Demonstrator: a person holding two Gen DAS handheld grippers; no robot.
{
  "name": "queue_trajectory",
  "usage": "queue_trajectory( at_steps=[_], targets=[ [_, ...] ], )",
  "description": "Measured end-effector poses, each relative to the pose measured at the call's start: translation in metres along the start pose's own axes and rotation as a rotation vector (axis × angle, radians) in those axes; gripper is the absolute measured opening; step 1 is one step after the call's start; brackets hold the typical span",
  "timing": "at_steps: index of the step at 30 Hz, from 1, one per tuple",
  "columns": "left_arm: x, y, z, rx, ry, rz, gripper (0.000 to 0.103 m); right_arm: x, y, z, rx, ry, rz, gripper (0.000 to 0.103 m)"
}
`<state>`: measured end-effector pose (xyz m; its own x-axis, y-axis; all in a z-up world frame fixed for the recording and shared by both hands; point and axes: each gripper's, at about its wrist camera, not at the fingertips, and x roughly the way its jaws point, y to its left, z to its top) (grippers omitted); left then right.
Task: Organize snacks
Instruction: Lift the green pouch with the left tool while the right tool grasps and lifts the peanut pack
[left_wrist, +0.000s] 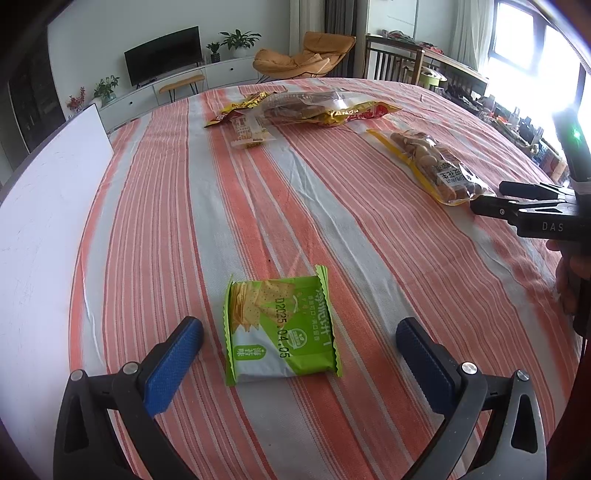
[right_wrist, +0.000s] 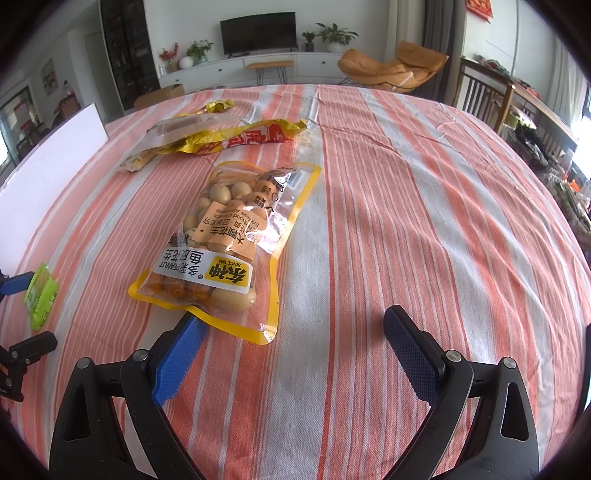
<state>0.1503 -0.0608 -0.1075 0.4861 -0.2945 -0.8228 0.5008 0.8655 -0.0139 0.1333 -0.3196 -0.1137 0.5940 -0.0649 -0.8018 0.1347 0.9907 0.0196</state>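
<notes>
A green cracker packet (left_wrist: 280, 328) lies flat on the striped cloth between the fingers of my left gripper (left_wrist: 299, 332), which stands wide open; the blue pads do not touch it. The same green cracker packet (right_wrist: 40, 295) shows at the left edge of the right wrist view. A clear yellow-edged peanut bag (right_wrist: 229, 243) lies just ahead of my right gripper (right_wrist: 293, 325), which is open, its left pad under the bag's near corner. The peanut bag (left_wrist: 436, 166) also appears at the right in the left wrist view, with my right gripper (left_wrist: 498, 199) beside it.
A pile of yellow and clear snack bags (left_wrist: 306, 109) sits at the far side of the table, and a small wrapped snack (left_wrist: 247, 133) lies in front of it. A white board (left_wrist: 44, 206) covers the left side. The striped tablecloth (right_wrist: 424, 221) stretches right.
</notes>
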Motion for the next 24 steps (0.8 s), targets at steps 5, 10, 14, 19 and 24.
queue_trajectory(
  at_steps=[5,10,14,19,24],
  targets=[
    [-0.003,0.01,0.002,0.044,0.088,-0.072,0.103,0.0,0.0,0.0,0.001,0.0,0.001,0.098],
    [-0.002,0.017,0.011,-0.01,0.108,-0.106,0.102,0.0,0.0,0.0,0.0,0.001,-0.001,0.098],
    [-0.003,0.008,0.019,0.01,0.066,-0.022,0.052,0.0,0.0,0.0,-0.001,0.001,-0.002,0.098],
    [-0.011,0.021,0.013,-0.083,0.039,-0.061,0.049,-0.009,-0.013,-0.001,0.046,0.009,0.075,0.096],
    [-0.026,0.036,-0.005,-0.181,-0.021,-0.095,0.049,-0.031,-0.045,0.023,0.324,0.04,0.133,0.096]
  ],
)
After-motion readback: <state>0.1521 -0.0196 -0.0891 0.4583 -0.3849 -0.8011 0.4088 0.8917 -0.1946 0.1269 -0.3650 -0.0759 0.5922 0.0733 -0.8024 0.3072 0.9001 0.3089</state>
